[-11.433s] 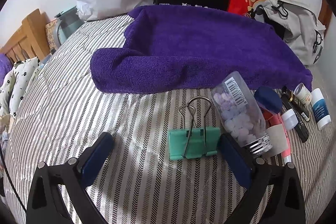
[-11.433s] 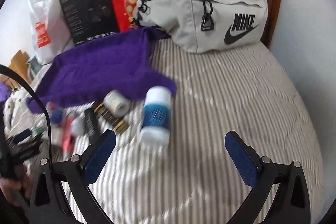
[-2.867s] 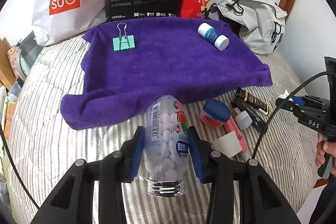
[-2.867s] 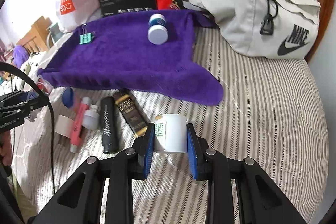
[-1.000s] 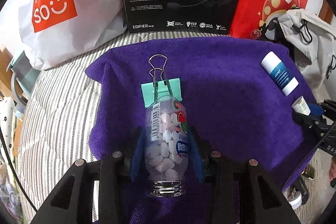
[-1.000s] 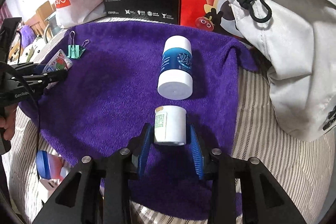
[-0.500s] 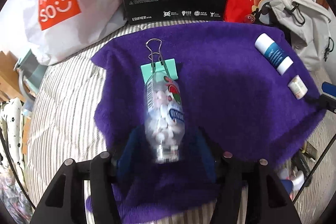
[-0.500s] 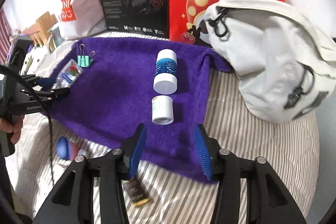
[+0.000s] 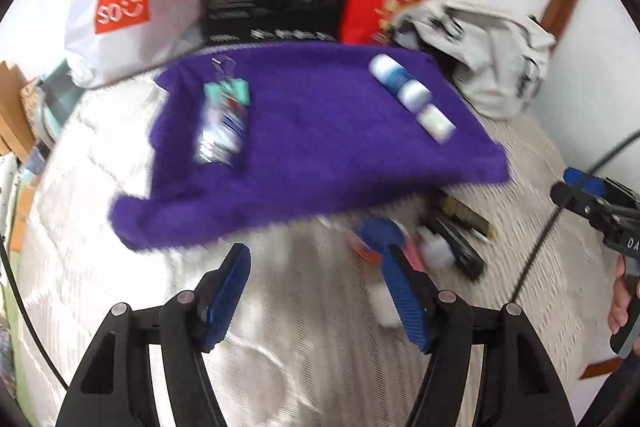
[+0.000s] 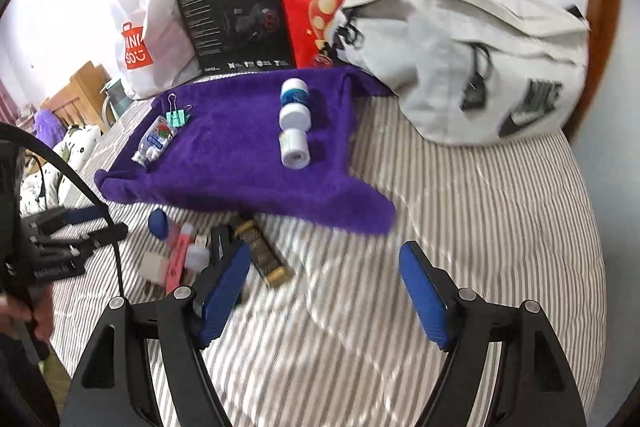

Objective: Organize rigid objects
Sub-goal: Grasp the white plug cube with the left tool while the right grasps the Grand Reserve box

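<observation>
Right wrist view is showing you the candy bottle [image 10: 155, 139] sharply, clear, lying upper left on the purple towel [image 10: 240, 163]; left view blurs it. Both your grippers [image 9: 316, 283] [image 10: 324, 291] are gaping wide, holding nothing.

The left gripper [image 9: 316, 267] hangs with its blue pads spread and nothing between them, above a striped bedspread [image 9: 304, 343], in a motion-blurred frame. On the purple towel [image 9: 320, 131] ahead lie a clear pill bottle [image 9: 222, 135] touching a green binder clip [image 9: 228, 93] at left, and a blue-and-white bottle [image 9: 398, 83] end to end with a small white jar [image 9: 436, 121] at right. The right gripper [image 9: 588, 195] enters at the right edge, near small items blurred on the bedspread.
</observation>
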Tool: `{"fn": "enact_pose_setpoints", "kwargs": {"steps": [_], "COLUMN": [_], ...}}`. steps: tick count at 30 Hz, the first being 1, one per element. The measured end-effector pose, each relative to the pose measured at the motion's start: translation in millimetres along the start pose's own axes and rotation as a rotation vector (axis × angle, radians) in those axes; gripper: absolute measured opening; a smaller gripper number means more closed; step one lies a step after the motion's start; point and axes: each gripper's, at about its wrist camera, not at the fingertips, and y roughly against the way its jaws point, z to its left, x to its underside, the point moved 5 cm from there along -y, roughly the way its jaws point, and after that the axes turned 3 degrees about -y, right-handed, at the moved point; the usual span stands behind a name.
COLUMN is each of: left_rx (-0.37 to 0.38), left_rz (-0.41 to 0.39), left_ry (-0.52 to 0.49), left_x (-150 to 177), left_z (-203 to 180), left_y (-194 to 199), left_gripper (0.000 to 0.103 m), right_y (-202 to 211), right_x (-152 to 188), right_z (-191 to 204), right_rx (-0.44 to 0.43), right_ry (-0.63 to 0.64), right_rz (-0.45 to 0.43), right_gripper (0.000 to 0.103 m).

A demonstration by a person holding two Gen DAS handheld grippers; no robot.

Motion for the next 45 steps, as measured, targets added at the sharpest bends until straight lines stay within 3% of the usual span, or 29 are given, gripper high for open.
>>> {"fn": "enact_pose_setpoints", "kwargs": {"steps": [4, 7, 20, 23, 25, 29, 34, 40, 44, 45], "left_rx": [0.022, -0.012, -0.085, -0.111, -0.074, -0.046, -0.027, -0.074, -0.041, -0.035], "left_rz": [0.046, 0.067, 0.078, 0.068, 0.051, 0.034, 0.034, 0.049, 0.04, 0.038], "left_ry": [-0.021, -0.048, -0.082, -0.124, -0.128, -0.139, -0.11, -0.075, -0.042, -0.032], "left_x": [13, 19, 31, 32, 32, 29, 30, 35, 34, 34], "left_z": [-24, -33, -24, -30, -34, -39, -30, -1, 8, 9], "left_y": [-16, -27, -36, -40, -41, -40, -38, -32, -32, -32], "left_gripper": [0.066, 0.067, 0.069, 0.064, 0.045, 0.026, 0.026, 0.026, 0.026, 0.026], "right_y": [3, 3, -15, -22, -27, -42, -65, -91, -97, -98], "right_x": [20, 33, 49, 47, 43, 31, 20, 17, 14, 14], "right_z": [-8, -9, 3, 8, 12, 22, 34, 40, 53, 56], "right_rx": [-0.012, -0.017, -0.027, -0.015, -0.019, -0.017, -0.04, -0.009, -0.017, -0.02], "right_ry": [-0.039, -0.05, -0.042, -0.016, 0.006, 0.077, 0.181, 0.28, 0.343, 0.356], "right_rz": [0.021, 0.041, 0.08, 0.077, 0.07, 0.066, 0.069, 0.101, 0.077, 0.07], "right_gripper": [0.076, 0.076, 0.076, 0.076, 0.076, 0.076, 0.076, 0.074, 0.072, 0.067]}}
